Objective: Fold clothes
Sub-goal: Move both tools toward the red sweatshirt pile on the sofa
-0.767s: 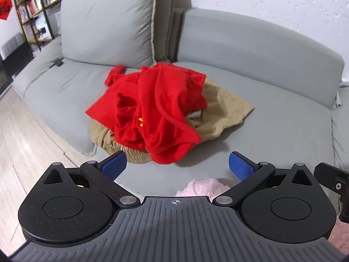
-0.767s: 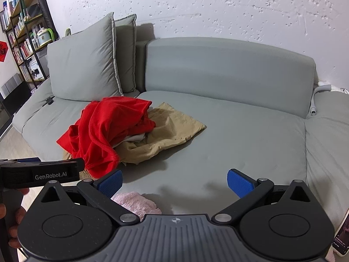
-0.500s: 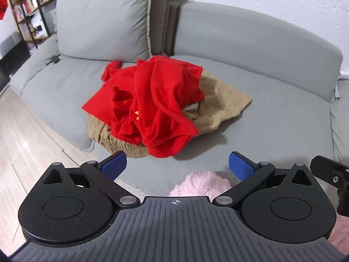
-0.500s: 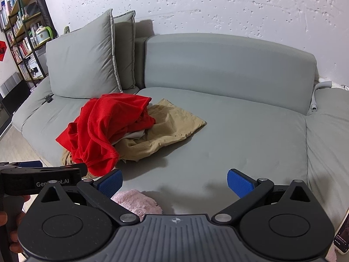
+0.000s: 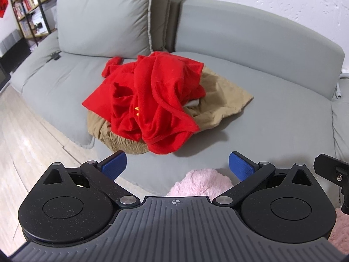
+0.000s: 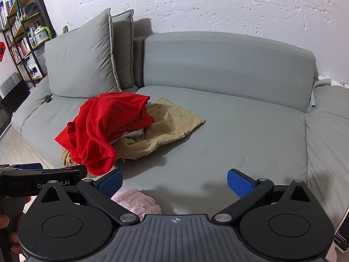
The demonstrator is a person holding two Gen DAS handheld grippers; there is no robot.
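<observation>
The red garment [image 5: 152, 104] lies crumpled on top of a tan garment [image 5: 220, 102], the two forming one heap on the grey sofa [image 5: 272, 118] seat, with a scrap of white cloth [image 5: 193, 103] showing between them. Nothing in the heap is spread flat or folded yet, so the folding has not begun.

Compared with a moment ago, the heap sits closer and larger ahead of the left tongs [image 5: 177, 163], and its near red edge now lies just beyond the blue pads [image 5: 114, 163]. The heap itself keeps the same shape; only the view has closed in on it. This reads as the approach stage: the left tongs are being brought in for a first grasp on the red garment, probably at the near hem.

The left tongs stand wide apart, holding nothing and touching nothing; the sofa seat and a fluffy pink item [image 5: 202, 182] show in the gap between the fingers.

The right tongs [image 6: 174, 181] are likewise spread wide and empty. From them the heap lies ahead and to the left, well apart, with bare sofa seat straight ahead. The body of the left tongs crosses the lower left of that view, held by a hand [image 6: 8, 229]. A phone [image 6: 342, 233] lies at the far right edge.
</observation>
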